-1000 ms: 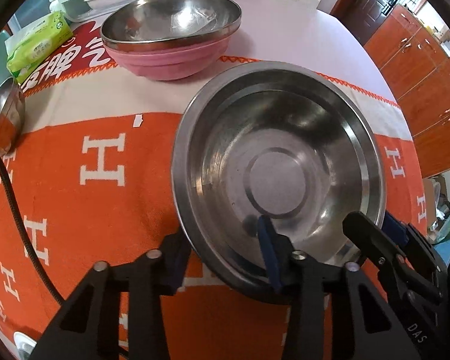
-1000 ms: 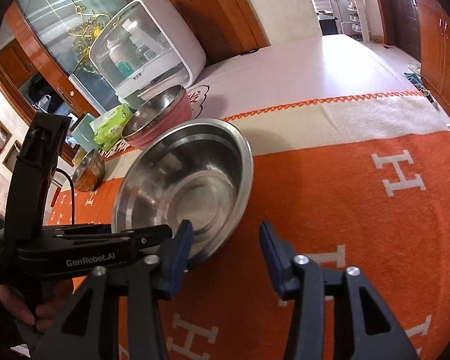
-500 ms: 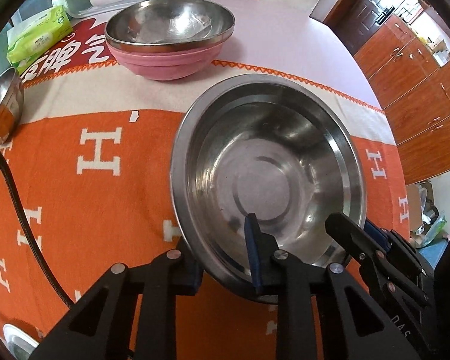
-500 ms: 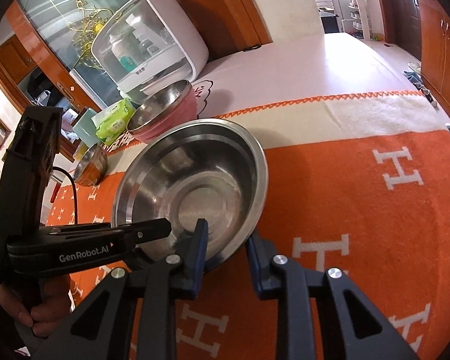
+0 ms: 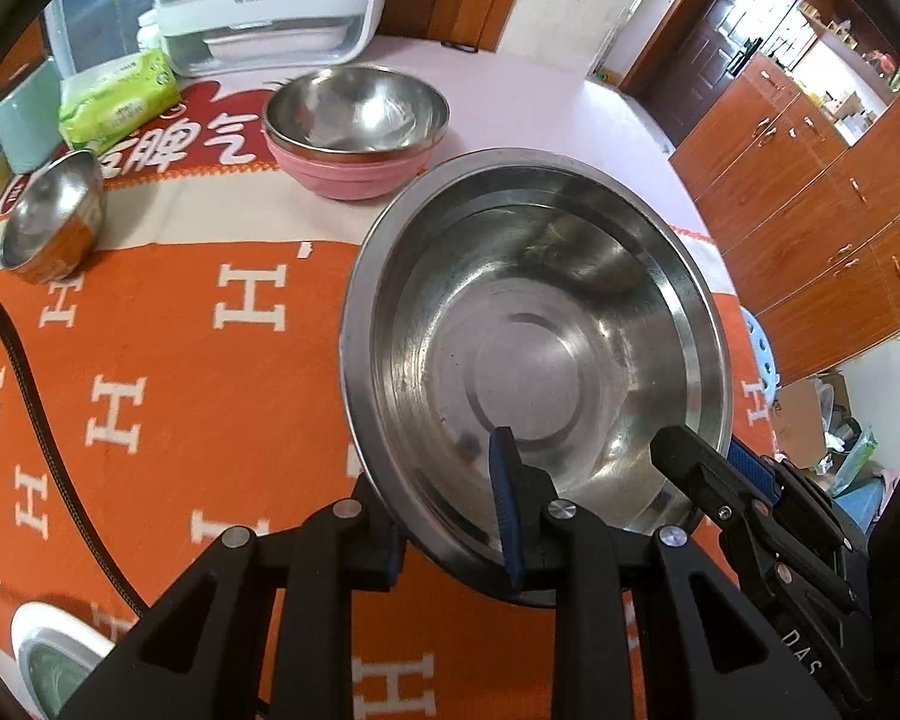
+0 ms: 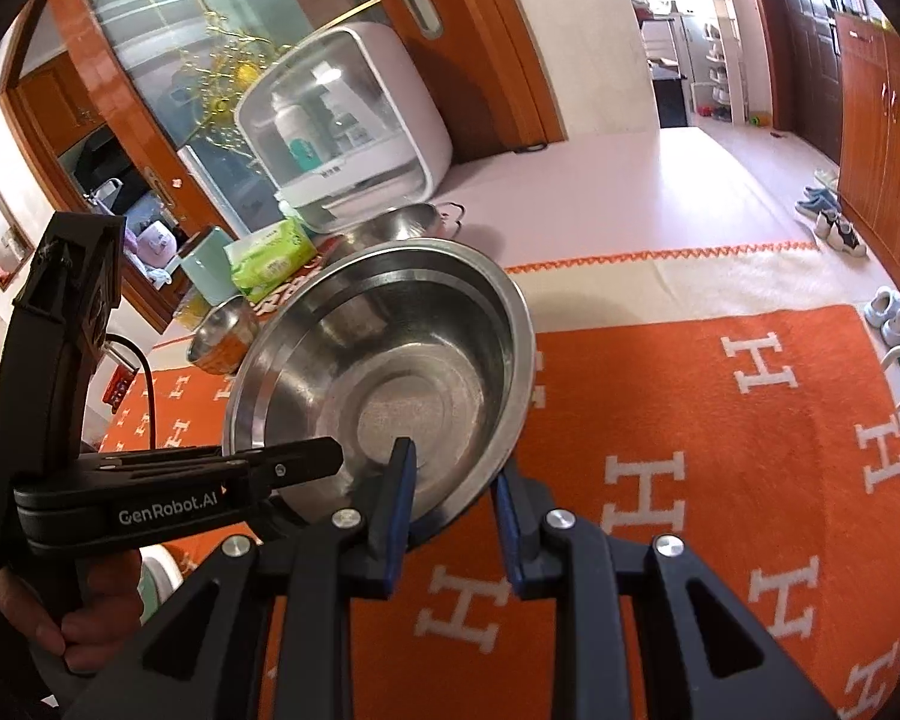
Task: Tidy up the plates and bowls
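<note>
The large steel bowl (image 5: pixel 534 360) is held tilted above the orange blanket (image 5: pixel 168 360) on the tabletop (image 5: pixel 528 102), pinched at its near rim from two sides. The left hand-held gripper (image 5: pixel 450 522) points steeply down, clamped on the rim, one finger inside and one outside. The right hand-held gripper (image 6: pixel 450 498) slants down less steeply and grips the rim alike. A hand (image 6: pixel 84 618) wraps the left tool's handle, mostly cut off. Behind, a steel bowl nested in a pink bowl (image 5: pixel 354 174) is largely hidden in the right wrist view; a small steel bowl (image 5: pixel 51 219) stands apart.
</note>
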Action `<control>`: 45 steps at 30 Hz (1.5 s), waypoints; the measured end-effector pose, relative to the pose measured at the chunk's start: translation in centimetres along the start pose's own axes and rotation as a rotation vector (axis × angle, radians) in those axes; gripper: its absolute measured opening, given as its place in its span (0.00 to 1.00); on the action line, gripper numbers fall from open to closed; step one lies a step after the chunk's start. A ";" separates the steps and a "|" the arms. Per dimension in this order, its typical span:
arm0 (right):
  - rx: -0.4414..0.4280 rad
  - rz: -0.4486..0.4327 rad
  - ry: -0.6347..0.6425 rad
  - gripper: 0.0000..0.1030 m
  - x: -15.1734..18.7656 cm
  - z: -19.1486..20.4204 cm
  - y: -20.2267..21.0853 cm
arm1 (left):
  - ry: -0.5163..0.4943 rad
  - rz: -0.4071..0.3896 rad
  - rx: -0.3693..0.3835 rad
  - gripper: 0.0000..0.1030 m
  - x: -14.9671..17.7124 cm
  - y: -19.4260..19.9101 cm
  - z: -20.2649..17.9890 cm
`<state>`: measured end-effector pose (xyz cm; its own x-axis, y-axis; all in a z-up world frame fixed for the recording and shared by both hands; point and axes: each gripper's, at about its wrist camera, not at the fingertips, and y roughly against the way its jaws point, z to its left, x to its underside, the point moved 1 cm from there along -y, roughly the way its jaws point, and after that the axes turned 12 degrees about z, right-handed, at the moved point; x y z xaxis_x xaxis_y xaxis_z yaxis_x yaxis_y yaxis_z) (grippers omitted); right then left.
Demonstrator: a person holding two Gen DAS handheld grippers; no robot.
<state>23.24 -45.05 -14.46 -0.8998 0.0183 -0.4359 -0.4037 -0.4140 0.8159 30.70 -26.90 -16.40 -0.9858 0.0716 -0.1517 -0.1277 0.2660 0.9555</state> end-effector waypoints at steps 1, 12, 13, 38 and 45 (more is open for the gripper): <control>-0.001 -0.004 0.006 0.24 0.1 0.3 0.4 | 0.002 -0.008 0.002 0.22 0.6 0.6 0.1; -0.014 -0.051 0.105 0.24 3.0 4.5 4.1 | 0.030 -0.113 0.001 0.22 6.5 5.2 0.0; -0.015 -0.052 0.113 0.24 3.2 4.8 4.4 | 0.032 -0.118 0.001 0.22 7.0 5.6 0.0; 0.001 0.127 0.245 0.25 12.3 11.0 4.4 | 0.143 -0.060 0.067 0.23 19.5 5.4 5.4; 0.021 0.219 0.205 0.25 13.8 10.4 2.7 | 0.136 0.024 0.057 0.23 20.6 3.4 5.6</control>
<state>8.00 -36.45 -14.32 -0.9143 -0.2545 -0.3150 -0.2094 -0.3689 0.9056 10.52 -19.13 -17.70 -0.9947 -0.0515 -0.0893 -0.1012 0.3202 0.9419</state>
